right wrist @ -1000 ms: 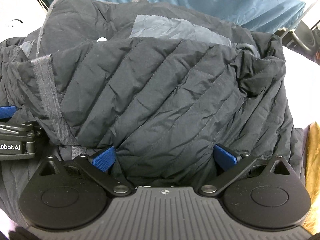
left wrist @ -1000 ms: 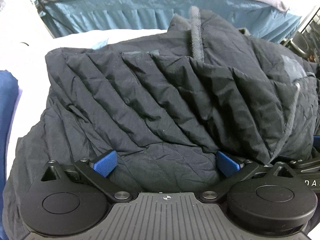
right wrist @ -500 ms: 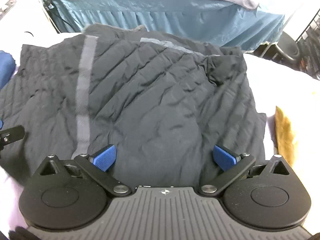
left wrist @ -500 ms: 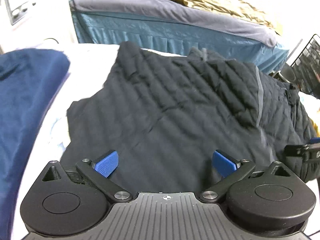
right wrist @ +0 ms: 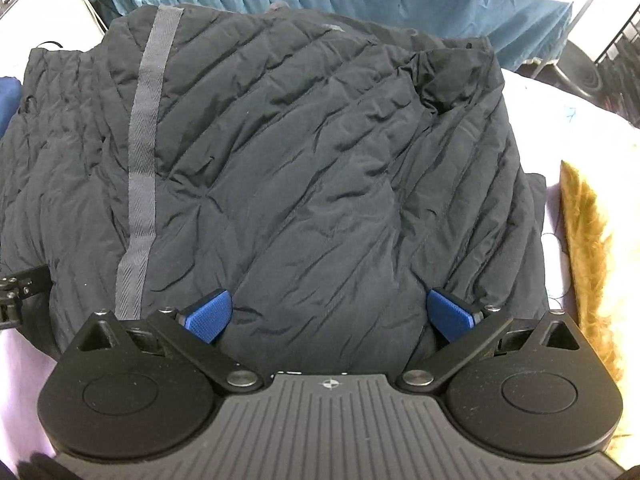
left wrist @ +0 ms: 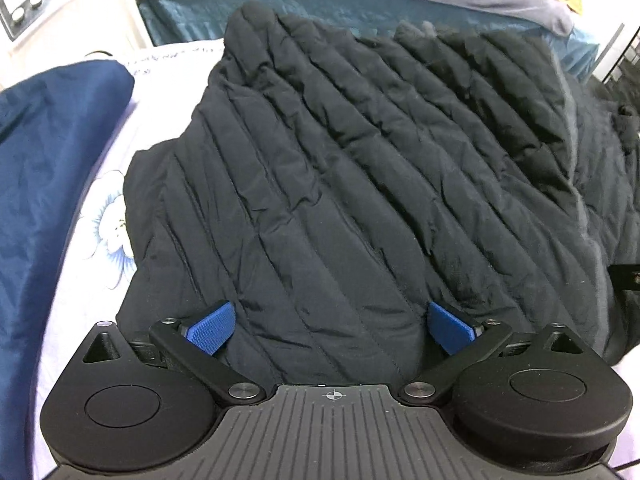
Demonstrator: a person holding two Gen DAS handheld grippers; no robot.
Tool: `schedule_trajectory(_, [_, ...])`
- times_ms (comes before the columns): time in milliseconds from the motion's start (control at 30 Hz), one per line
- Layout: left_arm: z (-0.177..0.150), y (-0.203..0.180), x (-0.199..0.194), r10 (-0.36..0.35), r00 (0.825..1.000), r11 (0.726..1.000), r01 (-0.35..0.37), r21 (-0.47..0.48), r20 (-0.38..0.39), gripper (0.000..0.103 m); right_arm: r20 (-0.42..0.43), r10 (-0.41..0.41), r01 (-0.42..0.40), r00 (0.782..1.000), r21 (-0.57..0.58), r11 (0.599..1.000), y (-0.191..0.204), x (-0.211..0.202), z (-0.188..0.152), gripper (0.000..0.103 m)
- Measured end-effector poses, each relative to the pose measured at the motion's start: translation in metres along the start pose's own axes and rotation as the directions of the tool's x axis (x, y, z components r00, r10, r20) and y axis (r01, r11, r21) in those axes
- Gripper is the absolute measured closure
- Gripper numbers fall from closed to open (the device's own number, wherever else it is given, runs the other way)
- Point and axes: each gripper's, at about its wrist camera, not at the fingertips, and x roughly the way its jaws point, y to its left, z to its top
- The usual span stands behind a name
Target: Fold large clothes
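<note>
Since a second ago both tools have backed off and the jacket has dropped from a raised bunch to lie folded and nearly flat on the bed, so this fold looks finished. Next comes a fresh grip on an edge for another fold. Left tool and right tool hover low over its near edge, pads spread wide, holding nothing

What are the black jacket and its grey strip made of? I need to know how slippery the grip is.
Black jacket: likely thin matte synthetic shell over padding, judging by quilted channels and fine wrinkles. Grey strip: seemingly woven tape, showing a herringbone weave.
</note>
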Motion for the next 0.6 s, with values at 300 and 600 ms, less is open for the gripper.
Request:
schedule_trajectory(300, [-0.061,0.066,-0.06,-0.219,0.962,0.894,0.265,-0.361,0.162,0.0,0.273,0.194,-0.274,0.942,0.292,0.916,-0.086,-0.051,-0.053,0.0])
schedule_trajectory(600, [-0.119,0.1,-0.031,-0.291,0.926,0.677,0.376,-0.633,0.239,0.0,0.389,0.39,-0.55,0.835,0.628,0.55,-0.148,-0.016,-0.141,0.0])
